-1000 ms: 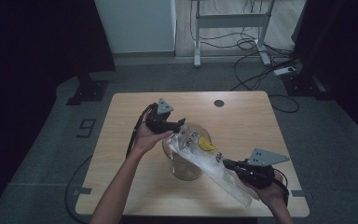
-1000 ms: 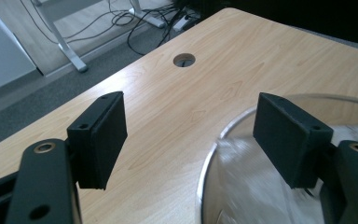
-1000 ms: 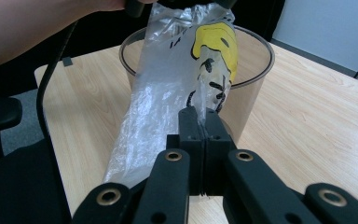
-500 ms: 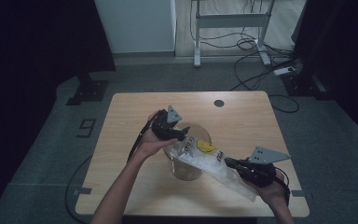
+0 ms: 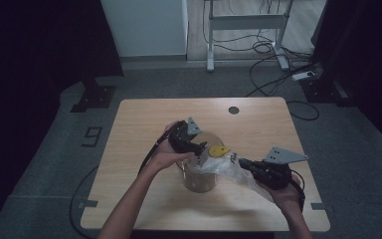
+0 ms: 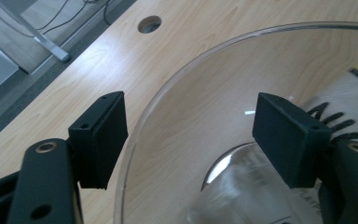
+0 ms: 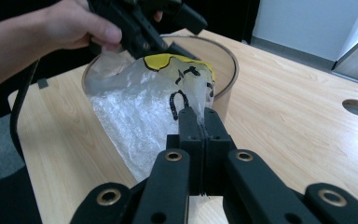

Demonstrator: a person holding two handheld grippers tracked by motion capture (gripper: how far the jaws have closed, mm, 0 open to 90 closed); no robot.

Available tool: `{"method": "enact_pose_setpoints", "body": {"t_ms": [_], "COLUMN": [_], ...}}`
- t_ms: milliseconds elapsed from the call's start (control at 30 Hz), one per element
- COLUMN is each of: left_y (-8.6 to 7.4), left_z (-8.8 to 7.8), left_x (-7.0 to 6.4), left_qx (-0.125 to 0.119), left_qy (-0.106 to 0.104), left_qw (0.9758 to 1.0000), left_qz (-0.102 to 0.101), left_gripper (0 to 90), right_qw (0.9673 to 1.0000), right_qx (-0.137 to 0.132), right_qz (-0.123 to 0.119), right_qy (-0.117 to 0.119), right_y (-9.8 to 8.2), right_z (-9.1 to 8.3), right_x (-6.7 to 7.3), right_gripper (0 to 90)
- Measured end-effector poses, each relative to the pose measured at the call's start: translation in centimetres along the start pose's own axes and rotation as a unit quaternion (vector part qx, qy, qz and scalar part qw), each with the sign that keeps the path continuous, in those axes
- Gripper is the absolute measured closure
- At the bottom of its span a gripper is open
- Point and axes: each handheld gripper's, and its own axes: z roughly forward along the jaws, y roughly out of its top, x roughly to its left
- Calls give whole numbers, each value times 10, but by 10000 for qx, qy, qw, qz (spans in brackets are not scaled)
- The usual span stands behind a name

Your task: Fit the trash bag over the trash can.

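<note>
1. in the high view, a clear glass jar (image 5: 199, 174) is seen standing near the middle of the wooden table (image 5: 129, 129). a clear plastic bag (image 5: 226, 167) with a yellow patch and black print is draped from the jar's mouth towards the right. the left tongs (image 5: 199, 148) are held at the jar's rim, and the right tongs (image 5: 243, 163) are clamped on the bag just right of the jar.

2. in the left gripper view, the left tongs (image 6: 191, 135) are shown spread wide, with the curved jar (image 6: 205, 93) rim passing between the pads untouched. a round hole (image 6: 149, 24) is seen in the table beyond.

3. in the right gripper view, the right tongs (image 7: 200, 123) are seen pressed together on a fold of the bag (image 7: 140, 107), which is laid over the jar (image 7: 223, 70) rim. the left hand (image 7: 74, 23) and its tongs are seen beyond, at the rim's far side.
</note>
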Motion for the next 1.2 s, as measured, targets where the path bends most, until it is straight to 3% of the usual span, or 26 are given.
{"method": "enact_pose_setpoints", "body": {"t_ms": [100, 267, 433, 567, 633, 867, 1200], "left_y": [-1, -6, -9, -13, -18, -19, -17], "left_z": [-2, -19, -38, -45, -45, -30, -21], "left_x": [0, 9, 11, 9, 5, 0, -7], "left_qx": [-114, -524, -717, -646, -492, -216, -98], "left_qy": [-20, 72, -36, -18, -80, -212, -456], "left_qw": [9999, 9981, 9963, 9968, 9981, 9991, 9987], "left_qz": [-31, -322, -469, -471, -373, -283, -207], "left_gripper": [252, 224, 223, 244, 258, 292, 330], "right_qw": [10000, 10000, 9999, 9999, 9998, 9999, 9996], "right_qx": [-27, -8, -20, -8, -37, -43, 5], "right_qz": [13, 59, 123, 148, 170, 133, 195], "right_qy": [3, -18, -32, -23, -29, 73, 227], "right_y": [2, 1, -1, 0, 2, 9, 17], "right_z": [2, 2, 0, -2, -3, 2, 22], "right_x": [0, -3, -5, -7, -7, -3, -5], "right_gripper": [887, 887, 887, 887, 887, 887, 887]}}
